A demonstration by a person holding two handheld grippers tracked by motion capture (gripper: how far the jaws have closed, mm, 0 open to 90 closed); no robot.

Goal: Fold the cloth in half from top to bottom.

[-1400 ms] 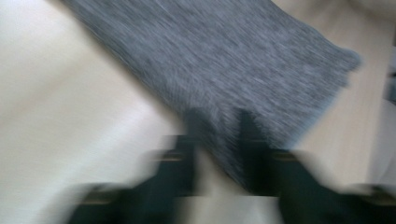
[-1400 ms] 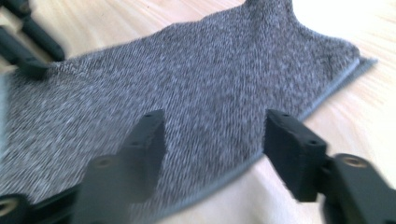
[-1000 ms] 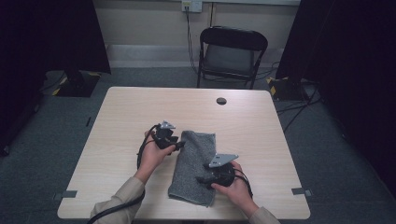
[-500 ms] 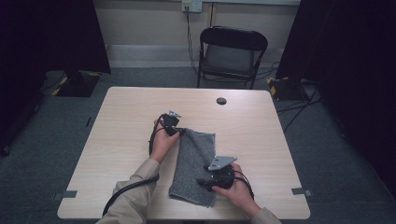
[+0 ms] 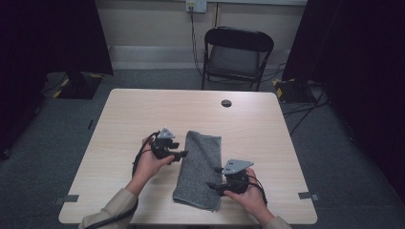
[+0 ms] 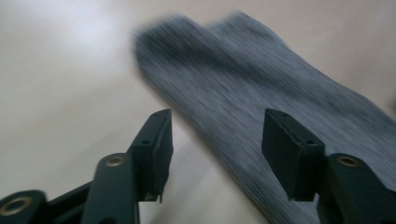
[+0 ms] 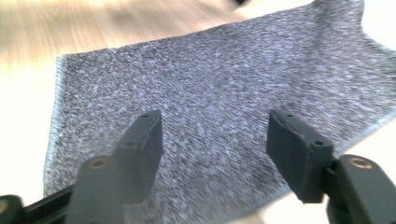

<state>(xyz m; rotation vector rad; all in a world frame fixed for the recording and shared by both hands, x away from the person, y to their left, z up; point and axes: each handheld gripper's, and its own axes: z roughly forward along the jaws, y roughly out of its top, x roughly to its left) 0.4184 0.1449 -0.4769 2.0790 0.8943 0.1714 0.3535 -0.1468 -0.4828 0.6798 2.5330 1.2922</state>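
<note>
Grey folded towel lies flat between left tool and right tool, both gaping.

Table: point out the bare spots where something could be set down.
Free: the far half of the table, apart from the small black disc, and both side strips. Crowded: the near middle, with the grey towel, left tongs and right tongs.

The high view is looking down across the bench; both gripper views are peering closely at the grey cloth.
</note>
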